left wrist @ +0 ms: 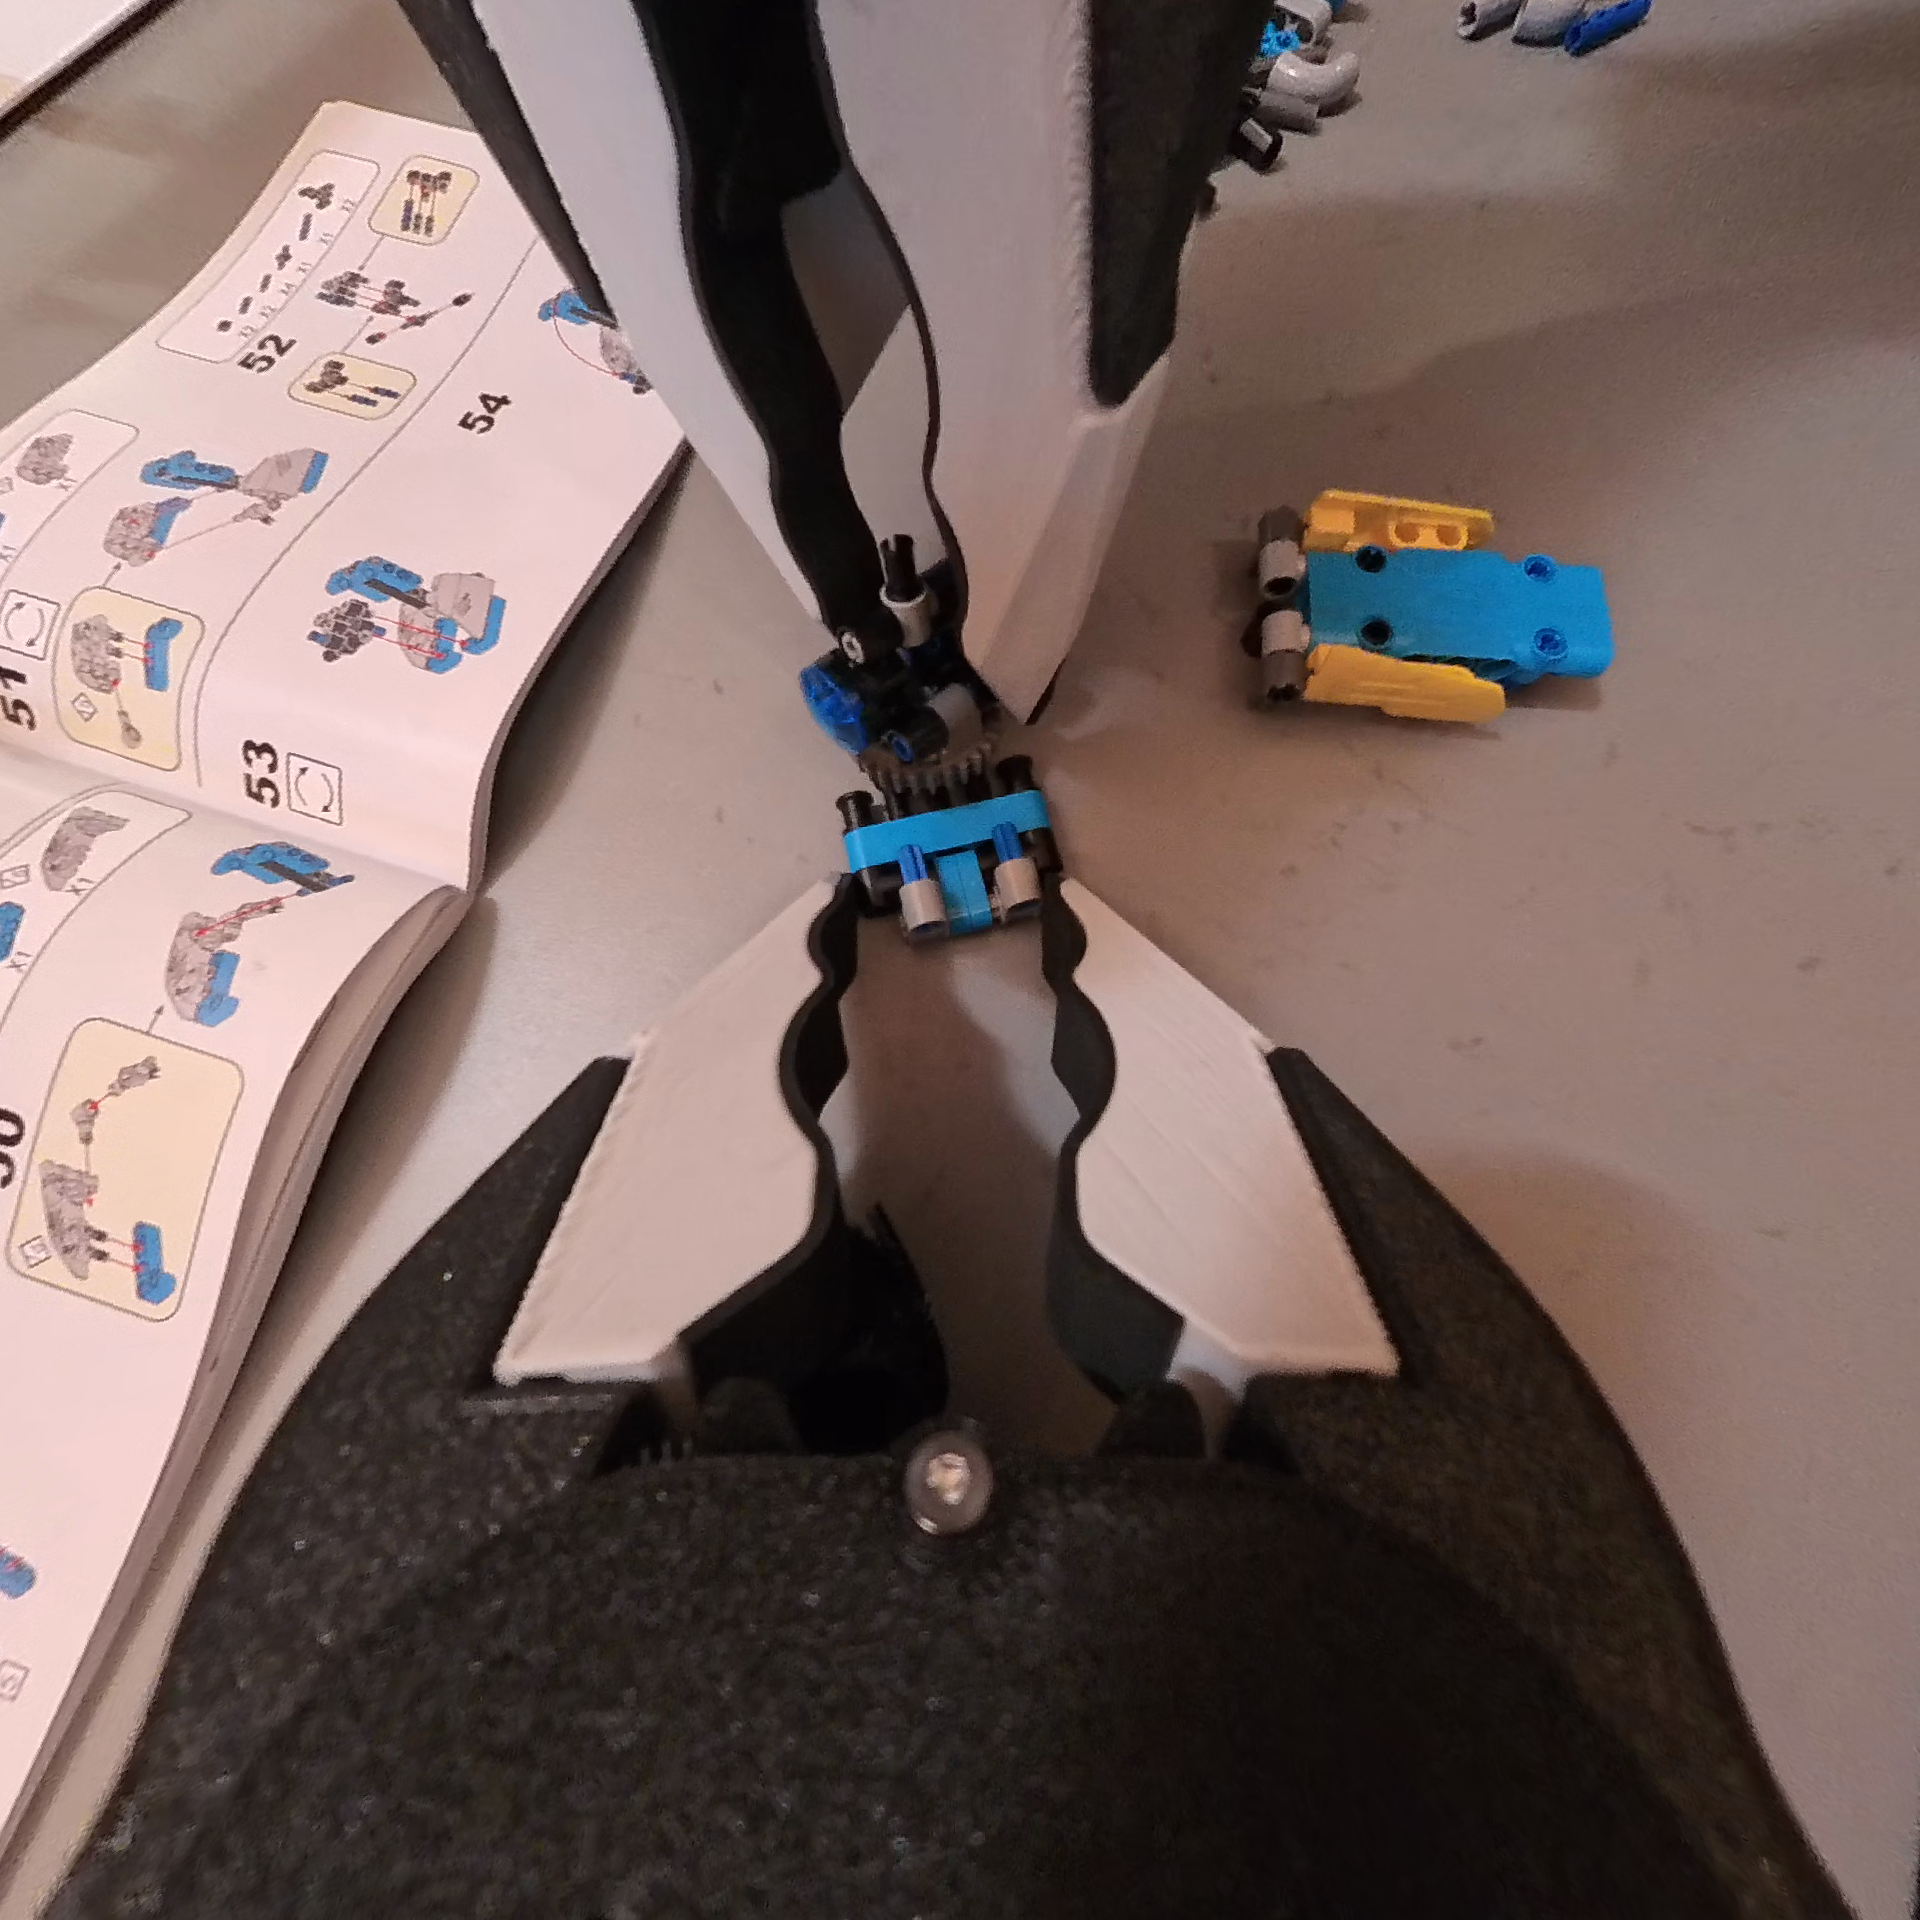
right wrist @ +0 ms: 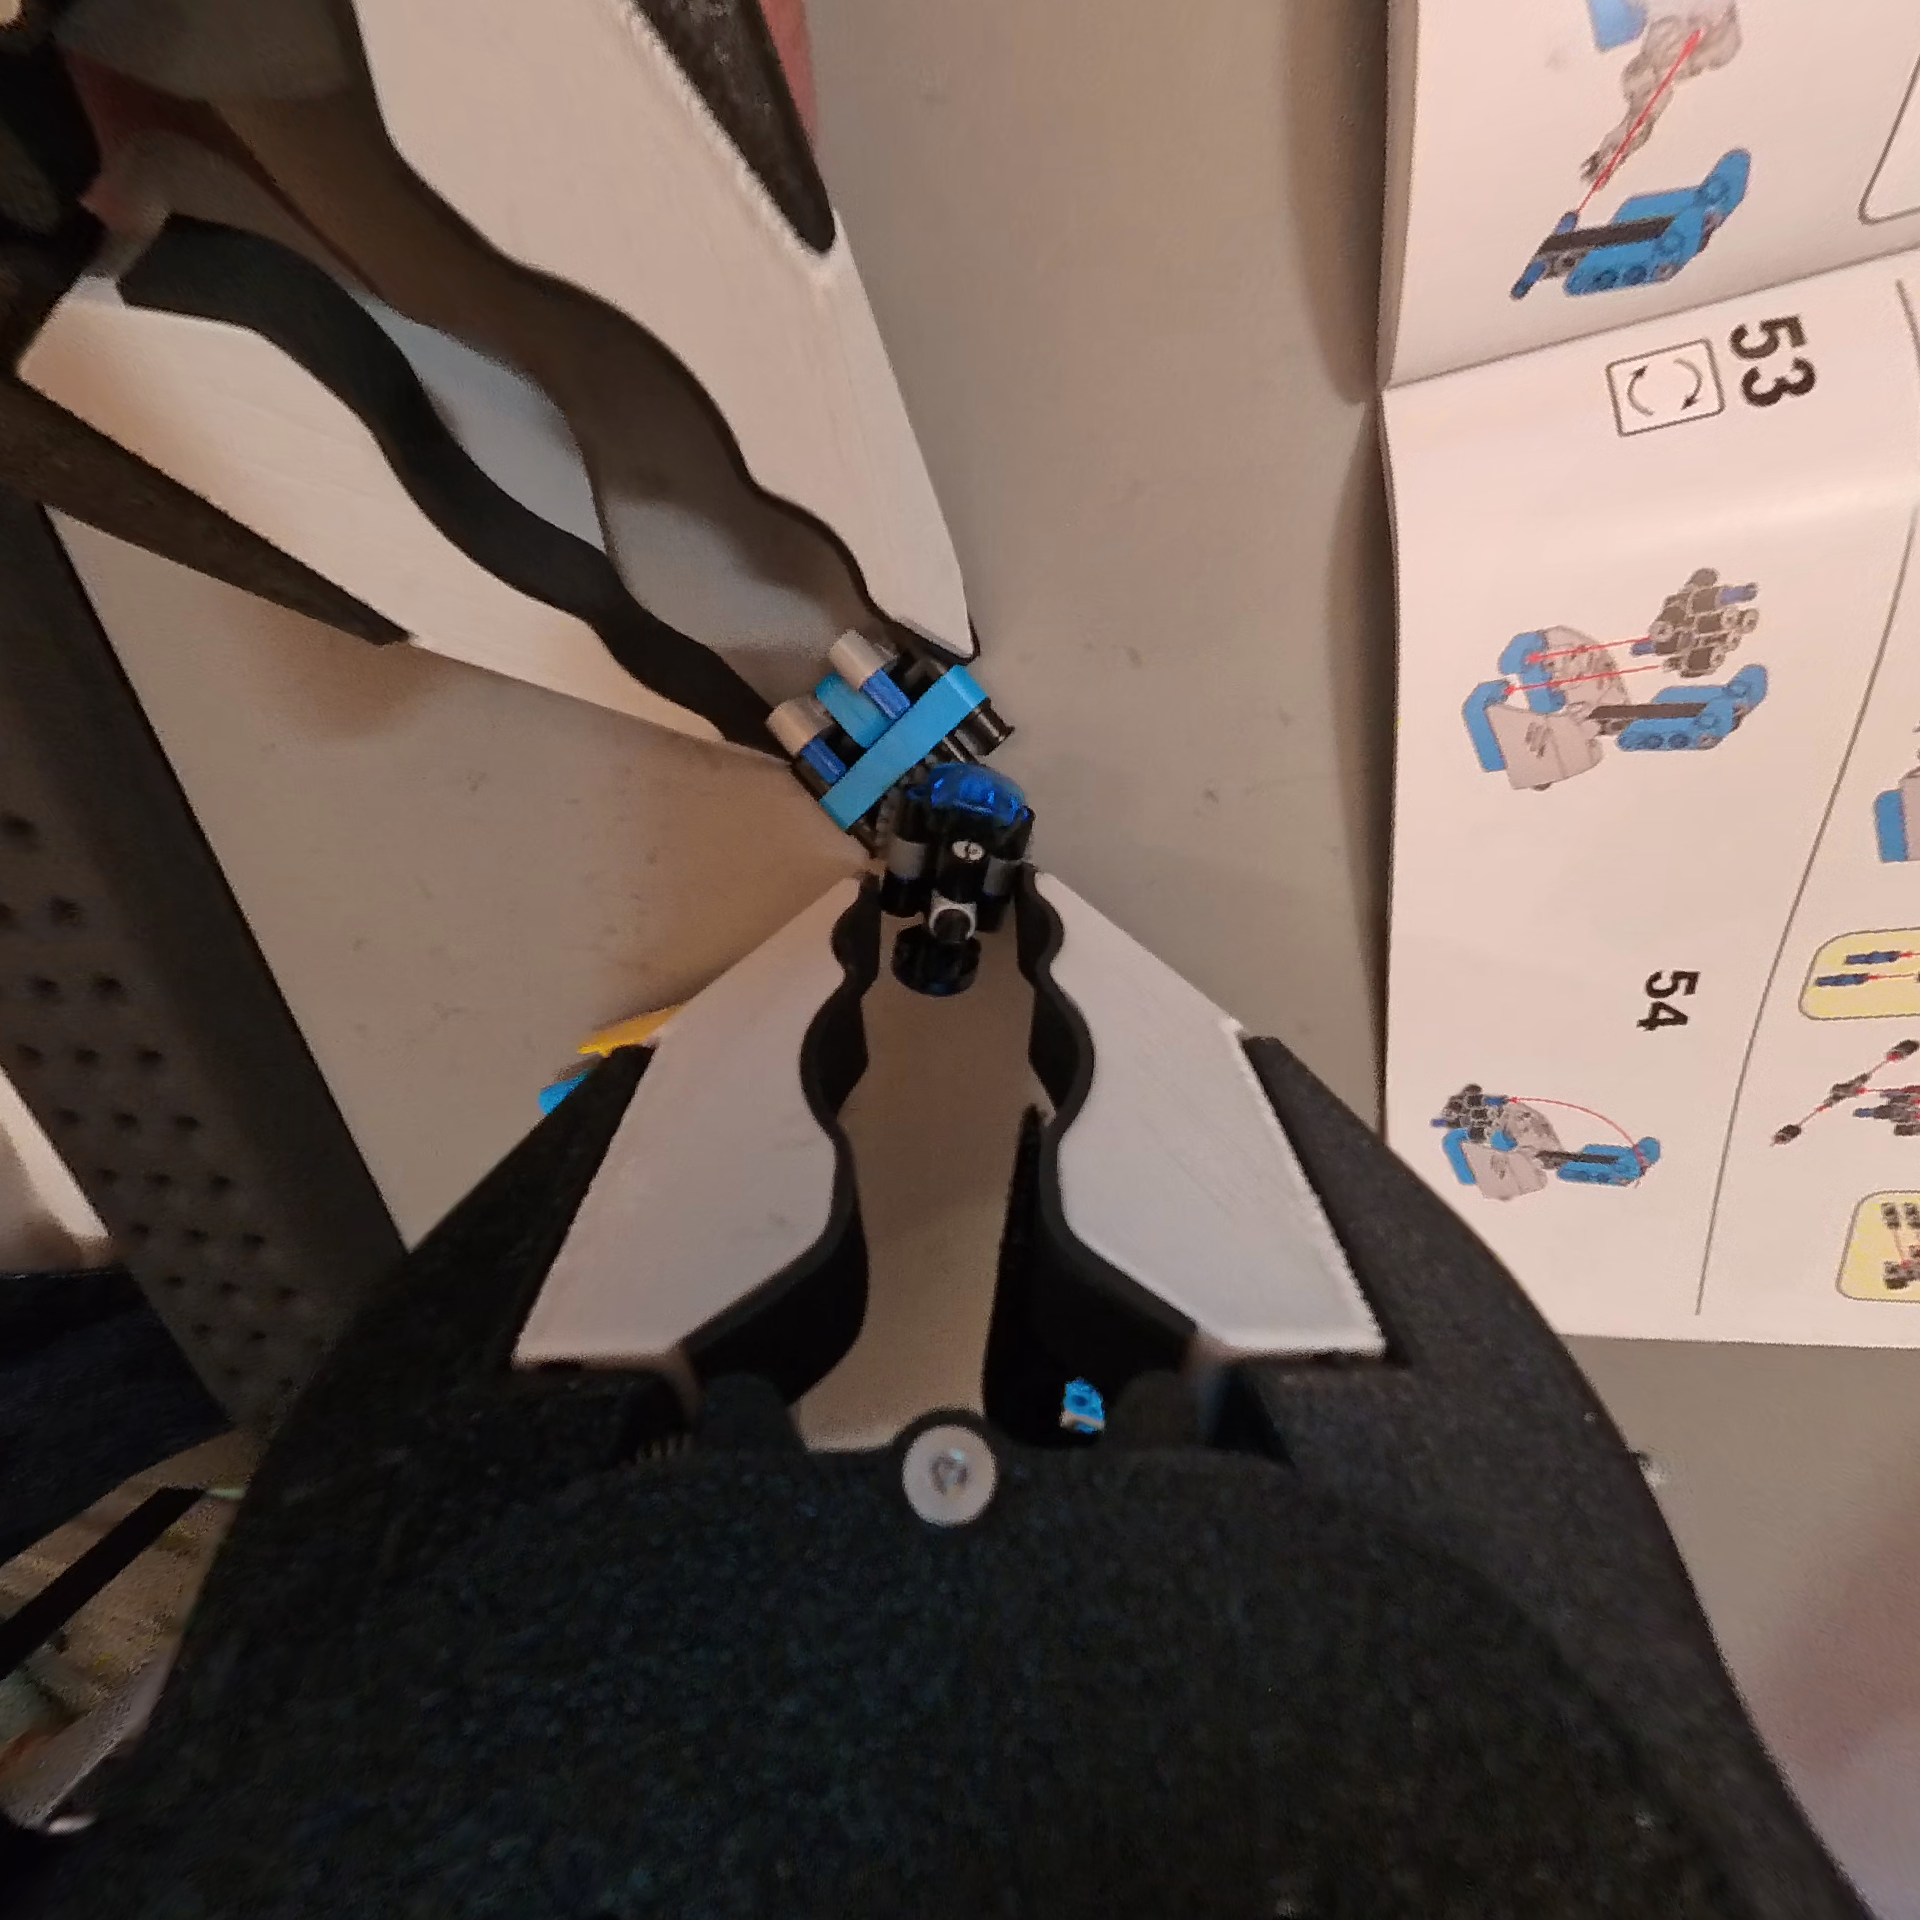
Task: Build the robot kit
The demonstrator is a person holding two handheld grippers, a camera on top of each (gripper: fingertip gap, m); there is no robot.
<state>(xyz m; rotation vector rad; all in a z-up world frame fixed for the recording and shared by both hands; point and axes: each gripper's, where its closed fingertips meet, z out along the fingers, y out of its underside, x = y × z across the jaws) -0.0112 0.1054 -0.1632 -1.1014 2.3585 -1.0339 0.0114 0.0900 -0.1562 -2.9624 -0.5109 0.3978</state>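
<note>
The left tongs (left wrist: 951,899) are closed on a small light-blue, black and grey plastic brick assembly (left wrist: 948,857). The right tongs (right wrist: 945,914) grip a black brick cluster with a translucent dark-blue dome (right wrist: 961,831). The cluster touches the assembly, tips nearly meeting above the grey surface (left wrist: 1455,1039). Just beside the assembly lies an open white instruction booklet (left wrist: 260,727); on the opposite side rests a blue and yellow brick model (left wrist: 1423,613).

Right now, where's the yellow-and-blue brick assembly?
Left wrist view: the yellow-and-blue assembly lies on the grey table, right of both grippers' tips, untouched, opposite the open instruction booklet.
</note>
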